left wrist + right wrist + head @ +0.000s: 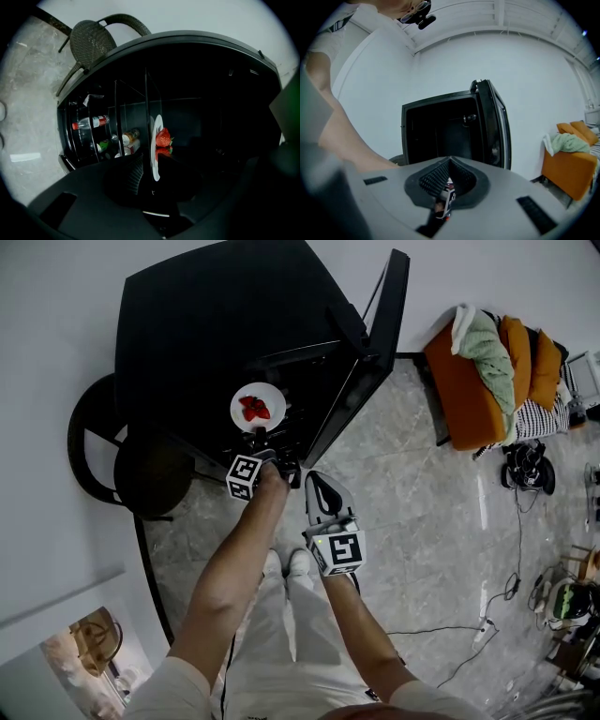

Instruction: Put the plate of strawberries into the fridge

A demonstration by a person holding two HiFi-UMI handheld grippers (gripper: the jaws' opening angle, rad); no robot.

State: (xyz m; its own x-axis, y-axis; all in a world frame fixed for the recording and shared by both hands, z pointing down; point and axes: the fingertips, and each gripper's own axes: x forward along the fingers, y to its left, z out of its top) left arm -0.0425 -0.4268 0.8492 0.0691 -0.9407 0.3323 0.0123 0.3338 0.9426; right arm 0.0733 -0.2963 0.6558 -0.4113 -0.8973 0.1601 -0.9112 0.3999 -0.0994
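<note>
1. The left gripper point(152, 165) has its jaws clamped on the near rim of a white plate point(155, 140).
2. Red strawberries point(163, 138) lie on the plate.
3. The plate is held inside the open black fridge point(187, 315), right against a glass shelf point(146, 108); whether it rests on the shelf cannot be told.
4. Bottles point(91, 123) sit in a further compartment.
5. The right gripper point(449, 164) has its jaws pressed together with nothing in them, and it hangs near the fridge door point(375, 352).
6. A dark chair point(131, 460) stands beside the fridge.
</note>
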